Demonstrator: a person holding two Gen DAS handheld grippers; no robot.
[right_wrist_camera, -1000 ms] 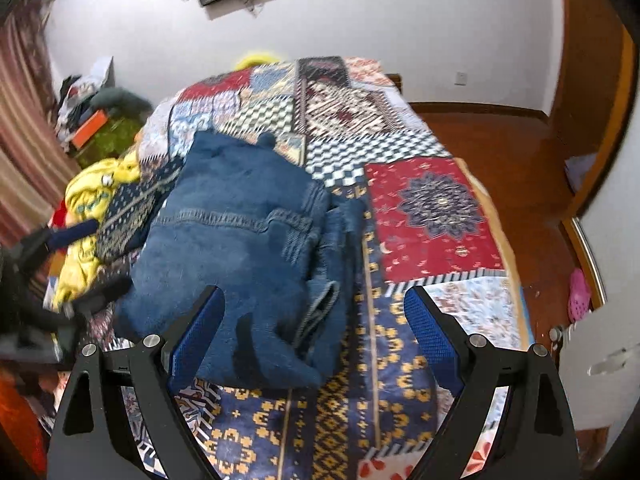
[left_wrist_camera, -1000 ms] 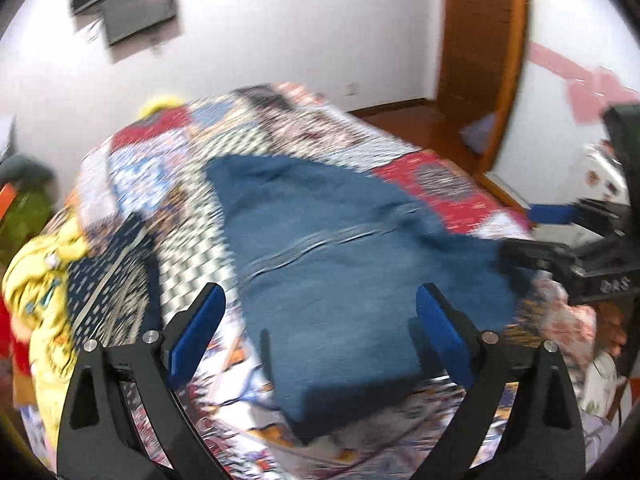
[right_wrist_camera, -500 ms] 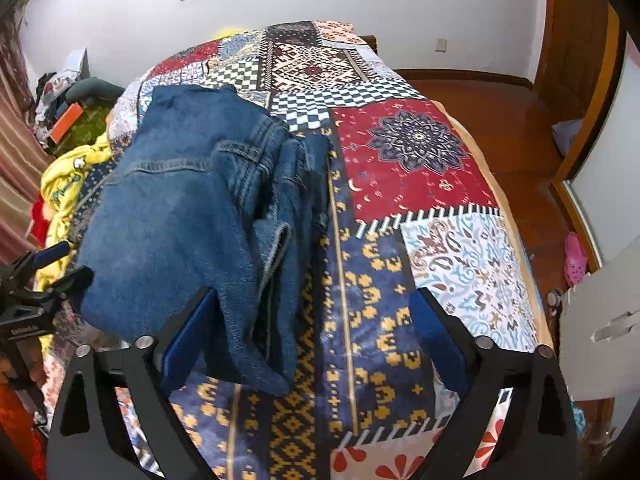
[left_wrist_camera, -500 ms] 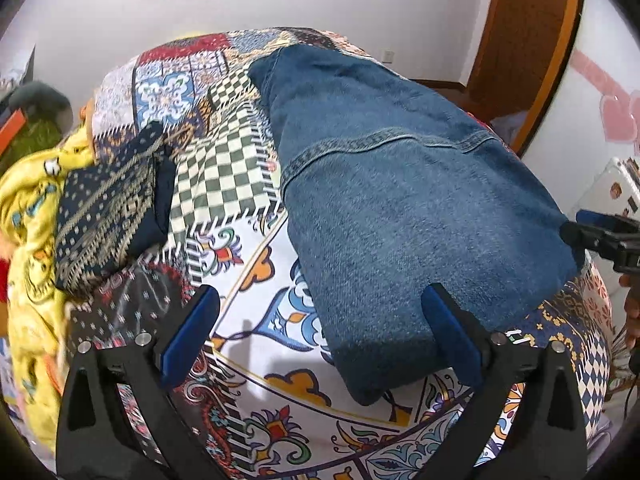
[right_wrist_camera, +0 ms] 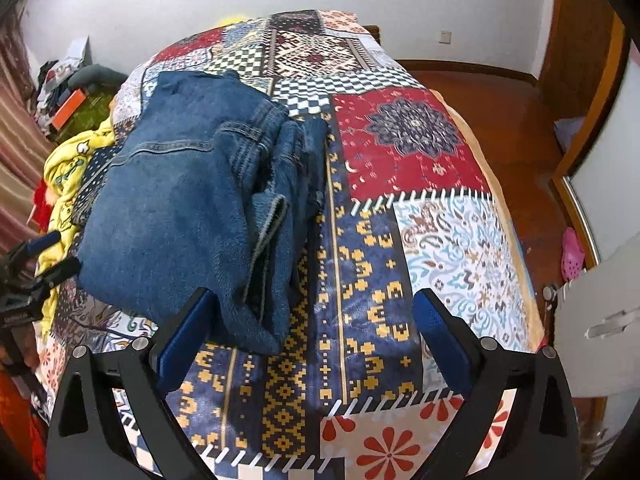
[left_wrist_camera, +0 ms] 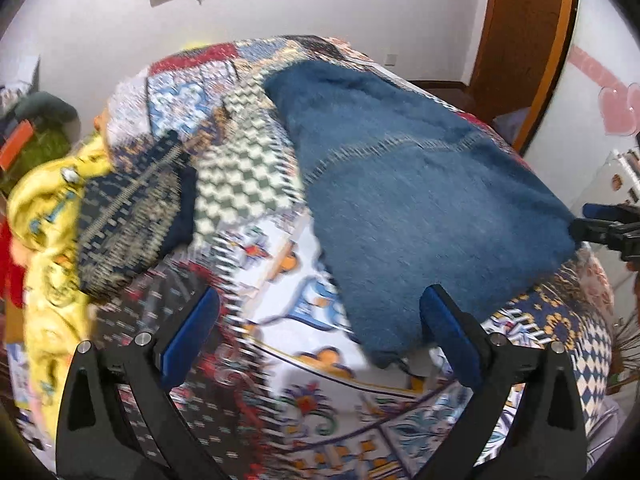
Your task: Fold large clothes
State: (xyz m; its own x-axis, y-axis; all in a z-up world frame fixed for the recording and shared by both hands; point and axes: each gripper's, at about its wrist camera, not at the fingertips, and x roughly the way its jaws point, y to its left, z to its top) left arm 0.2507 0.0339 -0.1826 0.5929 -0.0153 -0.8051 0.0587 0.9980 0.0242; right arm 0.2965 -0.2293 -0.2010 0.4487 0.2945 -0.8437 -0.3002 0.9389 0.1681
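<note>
The denim garment (right_wrist_camera: 188,208) lies folded on the patchwork bedspread (right_wrist_camera: 412,152), toward the bed's left half in the right wrist view, with its stacked layers and a turned-up hem edge showing along the side nearest the red panel. Compared with one second ago, when the cloth was spread wider and a section hung loose at the right gripper's side, the bundle is now more compact and its top panel lies smooth; over the last half second its outline has barely altered, while the left wrist view is motion-blurred, indicating that camera is moving. Judged from this, the fold appears complete or close to it, and the remaining work is likely tidying the loose hem edge or moving on to another item. The left gripper (left_wrist_camera: 316,330) has its jaws spread wide and holds nothing; the garment's near corner lies between them below. The right gripper (right_wrist_camera: 312,320) is likewise spread and empty, beside the bundle's near end. A folded dark patterned garment (left_wrist_camera: 128,216) and yellow cloth (left_wrist_camera: 40,208) lie at the bed's left edge. No brand, label or legible writing is visible in either view.
</note>
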